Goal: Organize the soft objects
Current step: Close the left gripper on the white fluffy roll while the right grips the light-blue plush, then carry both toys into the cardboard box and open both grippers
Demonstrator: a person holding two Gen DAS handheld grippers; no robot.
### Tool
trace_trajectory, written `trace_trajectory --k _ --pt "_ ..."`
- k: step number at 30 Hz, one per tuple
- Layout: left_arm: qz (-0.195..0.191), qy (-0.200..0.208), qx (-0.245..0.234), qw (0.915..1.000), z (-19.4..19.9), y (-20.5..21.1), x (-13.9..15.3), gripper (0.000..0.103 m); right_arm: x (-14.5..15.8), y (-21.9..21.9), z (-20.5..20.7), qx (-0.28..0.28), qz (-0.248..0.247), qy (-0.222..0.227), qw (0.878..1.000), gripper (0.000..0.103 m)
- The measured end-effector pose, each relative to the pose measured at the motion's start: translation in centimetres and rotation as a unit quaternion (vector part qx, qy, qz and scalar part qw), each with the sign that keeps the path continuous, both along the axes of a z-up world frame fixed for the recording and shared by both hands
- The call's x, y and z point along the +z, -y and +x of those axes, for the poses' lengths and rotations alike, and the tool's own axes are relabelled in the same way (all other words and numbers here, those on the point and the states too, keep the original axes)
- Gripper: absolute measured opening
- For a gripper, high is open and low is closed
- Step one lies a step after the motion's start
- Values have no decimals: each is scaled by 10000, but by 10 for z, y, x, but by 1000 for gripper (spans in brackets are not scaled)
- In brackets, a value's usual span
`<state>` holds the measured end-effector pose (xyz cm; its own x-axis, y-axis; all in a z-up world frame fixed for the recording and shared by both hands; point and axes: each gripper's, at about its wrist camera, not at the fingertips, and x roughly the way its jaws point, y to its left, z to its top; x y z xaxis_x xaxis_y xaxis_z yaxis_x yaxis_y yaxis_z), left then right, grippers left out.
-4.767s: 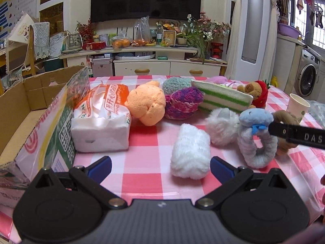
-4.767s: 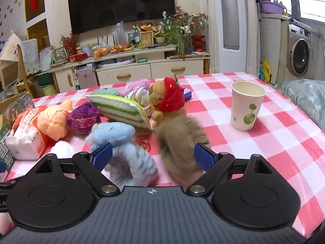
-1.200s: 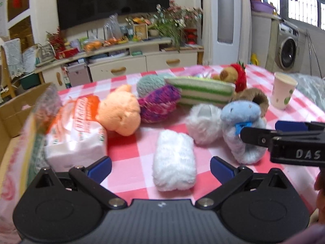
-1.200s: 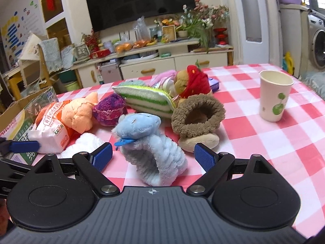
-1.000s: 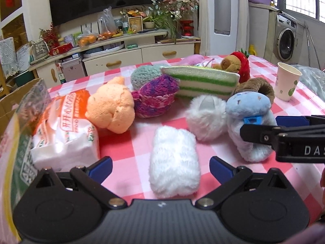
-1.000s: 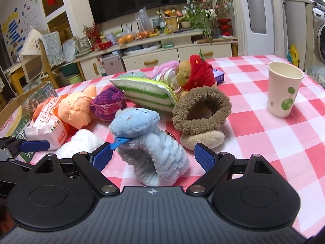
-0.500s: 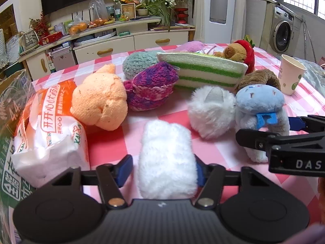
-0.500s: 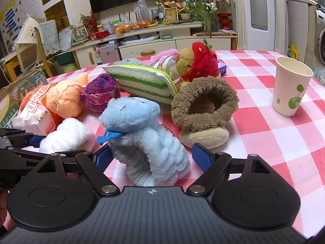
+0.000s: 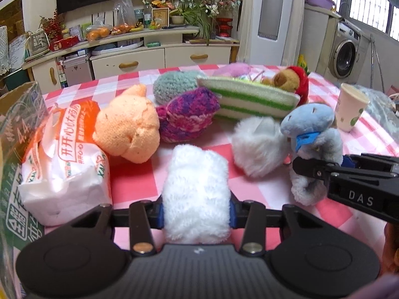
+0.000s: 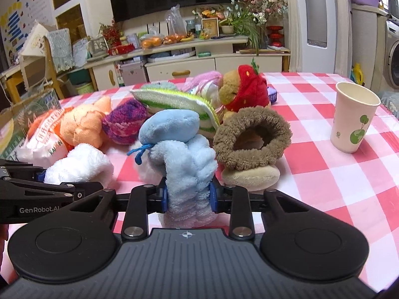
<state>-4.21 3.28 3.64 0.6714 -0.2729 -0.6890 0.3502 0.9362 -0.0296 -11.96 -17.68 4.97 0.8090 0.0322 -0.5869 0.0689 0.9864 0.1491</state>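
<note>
My left gripper (image 9: 196,211) is shut on a fluffy white roll (image 9: 197,186) lying on the pink checked table (image 9: 134,182). My right gripper (image 10: 188,196) is shut on a light blue plush toy (image 10: 184,154); it also shows in the left wrist view (image 9: 311,134). Around them lie an orange plush (image 9: 127,129), a purple knitted ball (image 9: 187,119), a green striped cushion (image 9: 251,97), a white pompom (image 9: 259,144), a brown fuzzy ring toy (image 10: 251,137) and a bear in a red hood (image 10: 244,87).
A cardboard box (image 9: 15,149) stands at the left table edge, with a tissue pack (image 9: 62,167) beside it. A paper cup (image 10: 354,117) stands at the right. A sideboard (image 10: 187,57) lies beyond the table.
Both grippers have moved forward and closed: the left on the white roll, the right on the blue plush. Before, both were open with the toys between the fingers.
</note>
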Motion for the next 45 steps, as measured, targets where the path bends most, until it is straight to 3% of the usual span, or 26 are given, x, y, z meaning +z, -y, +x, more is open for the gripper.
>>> trace_trajectory --k 13,30,38,45 --pt "-499 355 44 9981 -12 -26 32 42 15 -7 -7 -92 249 264 9993 34" --pt "-1033 760 500 9905 -25 -86 68 43 41 -51 10 501 212 390 9978 34" --pt "-1268 1057 1008 9811 -31 -132 86 43 58 -75 26 964 488 572 9925 34" --pt "-1205 1103 1743 9710 -27 -178 83 43 64 -98 41 1493 939 659 9821 34"
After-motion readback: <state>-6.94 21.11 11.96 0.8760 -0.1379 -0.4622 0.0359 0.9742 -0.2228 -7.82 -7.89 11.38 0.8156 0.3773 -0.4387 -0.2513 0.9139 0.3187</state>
